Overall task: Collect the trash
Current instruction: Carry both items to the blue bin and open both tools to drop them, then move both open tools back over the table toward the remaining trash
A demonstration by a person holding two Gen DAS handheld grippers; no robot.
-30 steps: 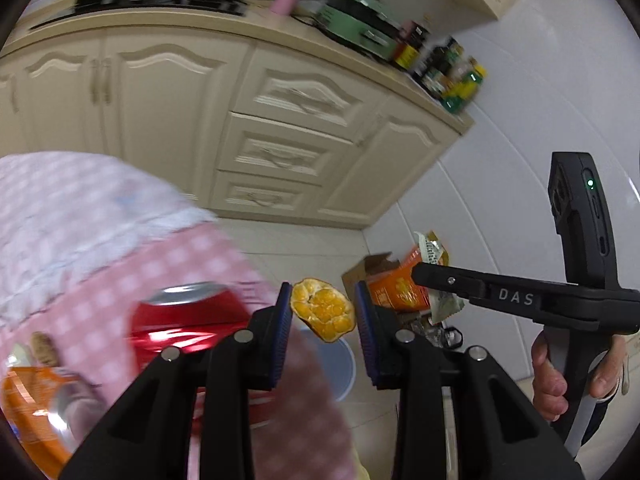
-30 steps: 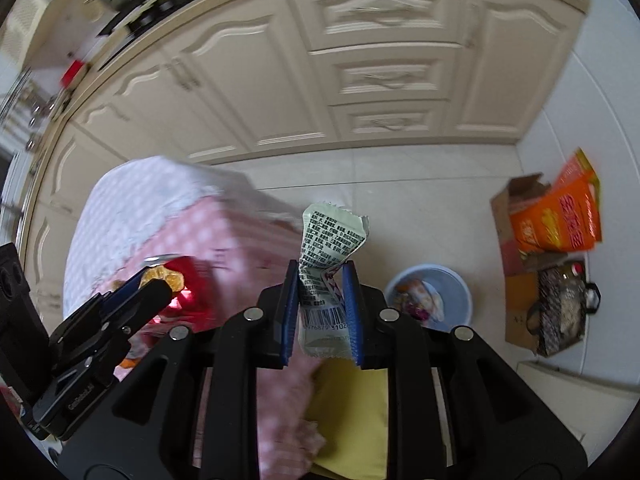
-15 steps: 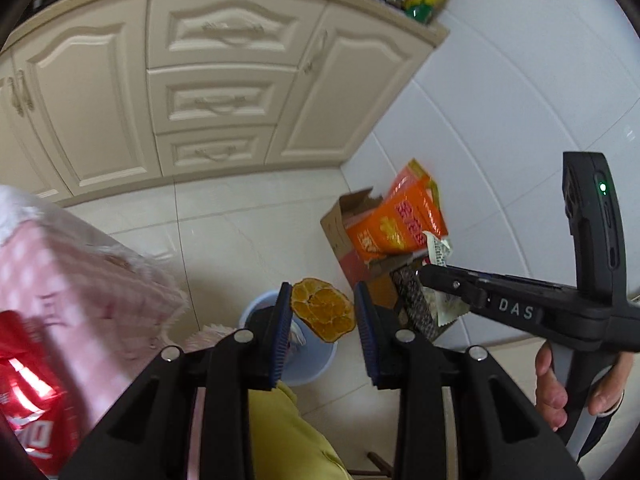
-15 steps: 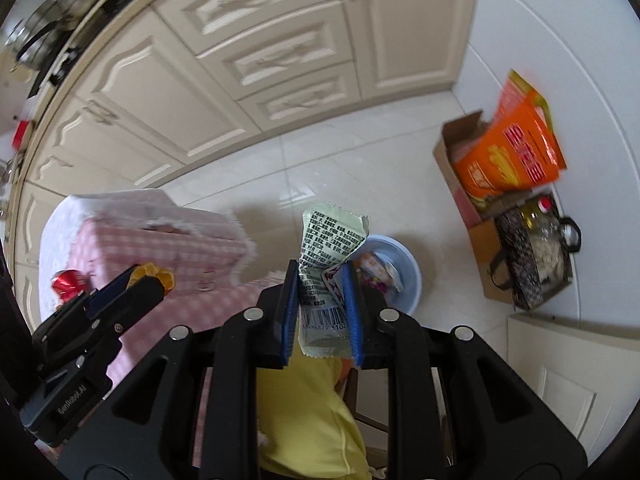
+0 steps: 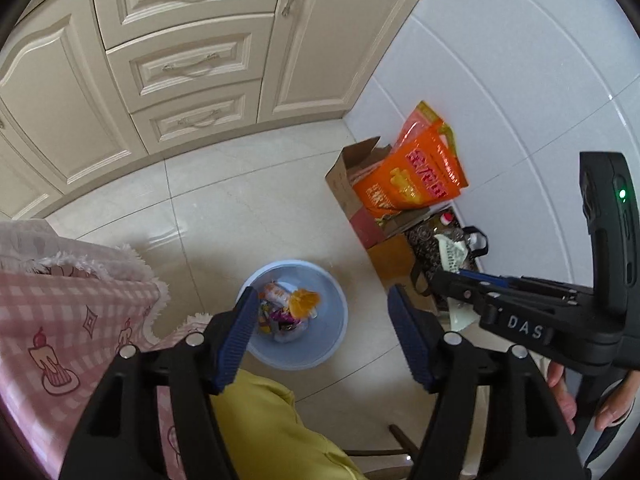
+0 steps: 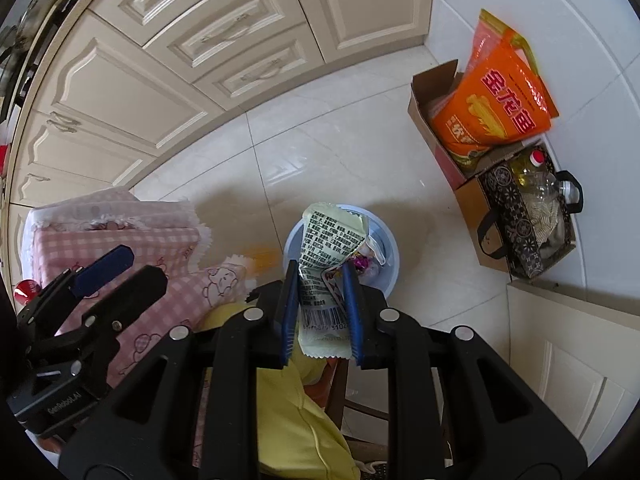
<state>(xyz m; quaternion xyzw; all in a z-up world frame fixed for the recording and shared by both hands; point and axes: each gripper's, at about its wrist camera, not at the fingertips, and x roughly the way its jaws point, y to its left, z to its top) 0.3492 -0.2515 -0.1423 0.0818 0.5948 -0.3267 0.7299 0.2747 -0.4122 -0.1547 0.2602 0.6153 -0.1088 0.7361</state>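
Observation:
A light blue trash bin (image 5: 320, 344) stands on the floor below me; it also shows in the right wrist view (image 6: 390, 248). An orange peel (image 5: 304, 301) lies in it on top of other wrappers. My left gripper (image 5: 322, 332) is open and empty above the bin. My right gripper (image 6: 322, 312) is shut on a pale green snack wrapper (image 6: 328, 264) with a barcode, held above the bin. The right gripper also shows at the right of the left wrist view (image 5: 452, 276), and the left gripper at the left of the right wrist view (image 6: 120, 272).
A table with a pink checked cloth (image 5: 60, 320) stands at the left. A cardboard box with an orange bag (image 5: 412, 184) and a dark patterned bag (image 6: 528, 216) stand by the white wall. Cream cabinets (image 5: 180, 64) line the far side. My yellow-clad leg (image 5: 272, 432) is below.
Both grippers swung from the table to above the bin. The left gripper opened and the orange peel dropped into the bin. The right gripper still holds the wrapper.

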